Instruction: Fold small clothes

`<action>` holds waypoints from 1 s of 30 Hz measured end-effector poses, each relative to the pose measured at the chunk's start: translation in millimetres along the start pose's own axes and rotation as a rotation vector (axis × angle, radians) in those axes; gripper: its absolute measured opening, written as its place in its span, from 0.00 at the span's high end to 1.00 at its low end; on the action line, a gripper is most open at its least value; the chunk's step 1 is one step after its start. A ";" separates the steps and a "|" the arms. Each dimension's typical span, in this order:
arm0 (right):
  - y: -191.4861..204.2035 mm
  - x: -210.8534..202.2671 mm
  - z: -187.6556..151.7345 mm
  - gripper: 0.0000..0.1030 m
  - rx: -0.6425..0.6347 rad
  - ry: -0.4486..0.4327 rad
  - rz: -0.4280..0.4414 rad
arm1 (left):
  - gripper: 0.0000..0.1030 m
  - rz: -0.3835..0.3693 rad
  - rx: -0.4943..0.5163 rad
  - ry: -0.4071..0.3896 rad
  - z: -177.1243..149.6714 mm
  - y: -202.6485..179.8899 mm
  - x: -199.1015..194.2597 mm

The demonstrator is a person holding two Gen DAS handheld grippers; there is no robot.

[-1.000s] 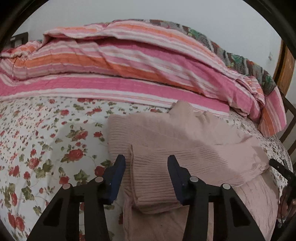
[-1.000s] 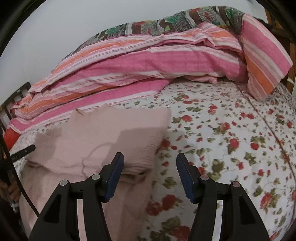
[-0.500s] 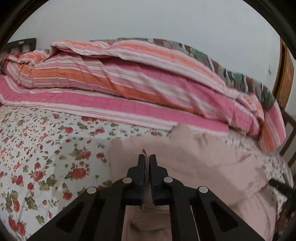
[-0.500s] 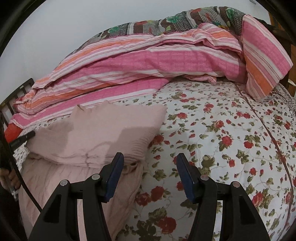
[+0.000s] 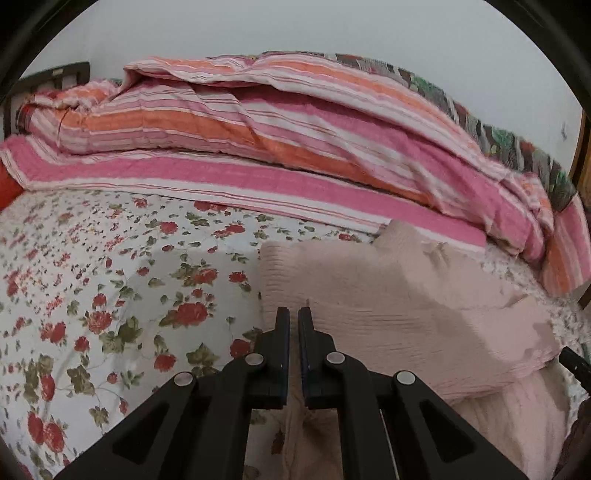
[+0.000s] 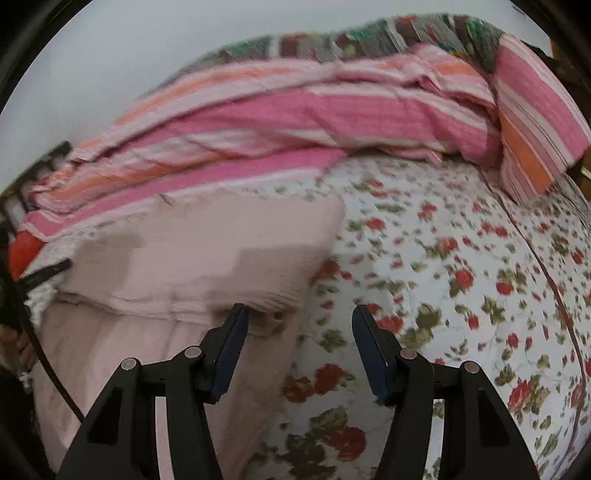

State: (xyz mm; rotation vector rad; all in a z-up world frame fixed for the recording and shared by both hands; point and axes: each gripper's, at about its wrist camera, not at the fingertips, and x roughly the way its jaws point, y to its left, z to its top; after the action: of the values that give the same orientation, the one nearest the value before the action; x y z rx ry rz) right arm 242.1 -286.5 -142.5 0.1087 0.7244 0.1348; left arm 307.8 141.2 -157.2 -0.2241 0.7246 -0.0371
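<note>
Folding a pink knit garment (image 5: 388,295) on the floral bed sheet (image 5: 110,295).
One flap already lies doubled over the body; more folds look left. The left gripper (image 5: 293,314), jaws pressed together, pinches its near edge; the right gripper (image 6: 299,317), jaws spread, hovers at the garment's corner, striped quilt (image 5: 295,147) behind.

Garment (image 5: 388,295): pale dusty pink, ribbed knit. Bedsheet (image 5: 110,295): white with red roses, green leaves. Quilt (image 5: 295,147): stripes of pink, orange and white; far edge patterned green, brown, grey. Wall (image 5: 295,29): pale grey. Hand-held grippers: black, with dark blue pads (image 6: 232,347).
</note>
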 end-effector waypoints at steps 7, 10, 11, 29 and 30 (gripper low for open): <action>11.5 13.4 5.5 0.43 0.006 0.000 -0.030 | 0.90 -0.010 0.039 0.001 -3.5 -11.9 -1.0; 7.0 28.0 3.8 0.43 0.037 0.037 -0.074 | 0.89 0.004 0.050 0.016 -7.4 -14.5 5.0; 5.7 31.1 2.2 0.43 0.044 0.047 -0.079 | 0.88 0.007 0.053 0.013 -8.4 -15.3 5.0; 5.8 39.1 -4.3 0.37 0.034 0.064 -0.112 | 0.44 0.051 0.114 0.038 -13.3 -27.7 13.0; 6.1 39.4 -4.2 0.37 0.033 0.064 -0.112 | 0.44 0.052 0.115 0.037 -13.3 -27.7 12.9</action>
State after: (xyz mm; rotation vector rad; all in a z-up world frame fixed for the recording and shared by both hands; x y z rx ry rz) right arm 267.9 -274.0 -170.4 0.0957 0.7946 0.0189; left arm 309.9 110.2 -169.4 -0.0947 0.7623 -0.0338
